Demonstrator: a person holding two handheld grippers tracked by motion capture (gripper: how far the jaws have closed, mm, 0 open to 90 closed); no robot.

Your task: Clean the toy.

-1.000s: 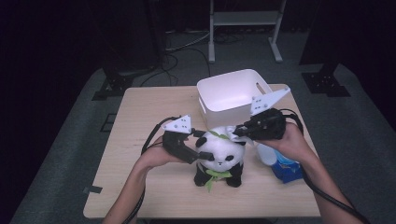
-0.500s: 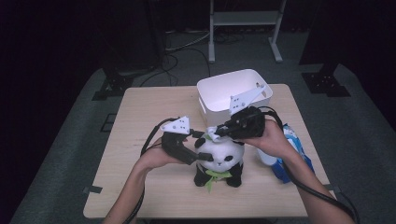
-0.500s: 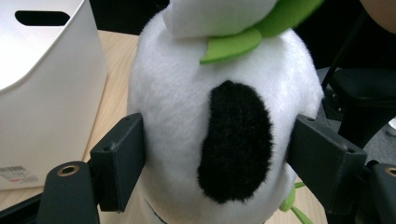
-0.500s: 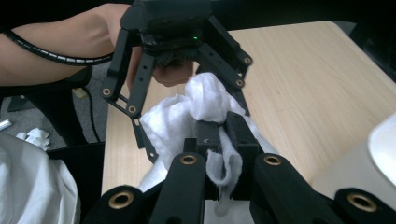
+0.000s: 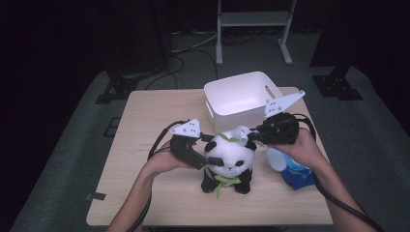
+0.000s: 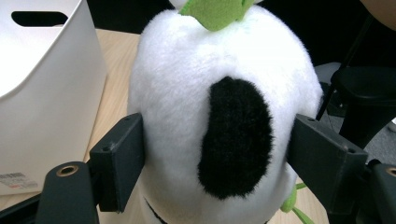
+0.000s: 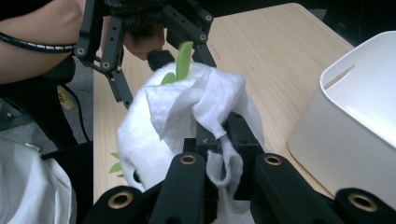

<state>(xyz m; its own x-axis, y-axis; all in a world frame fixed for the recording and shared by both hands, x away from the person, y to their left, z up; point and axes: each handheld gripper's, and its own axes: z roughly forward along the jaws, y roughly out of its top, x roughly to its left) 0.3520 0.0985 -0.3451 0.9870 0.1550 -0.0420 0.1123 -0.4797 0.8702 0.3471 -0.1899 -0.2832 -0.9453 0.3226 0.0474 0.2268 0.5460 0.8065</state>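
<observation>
Right gripper view: jaws pinch wipe [image 7: 205,105].

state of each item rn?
panda: upright on table, head clamped by left hand-held gripper
wipe: pinched in right hand-held gripper, resting on panda's head
bin: upright, looks empty
blue packet: lying flat at right edge

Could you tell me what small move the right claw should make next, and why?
Probably drag the white wipe gently across the top of the panda's head. The right claw is shut on the wipe, which already lies against the fur, and the left claw clamps the head on both sides, steadying it.
</observation>
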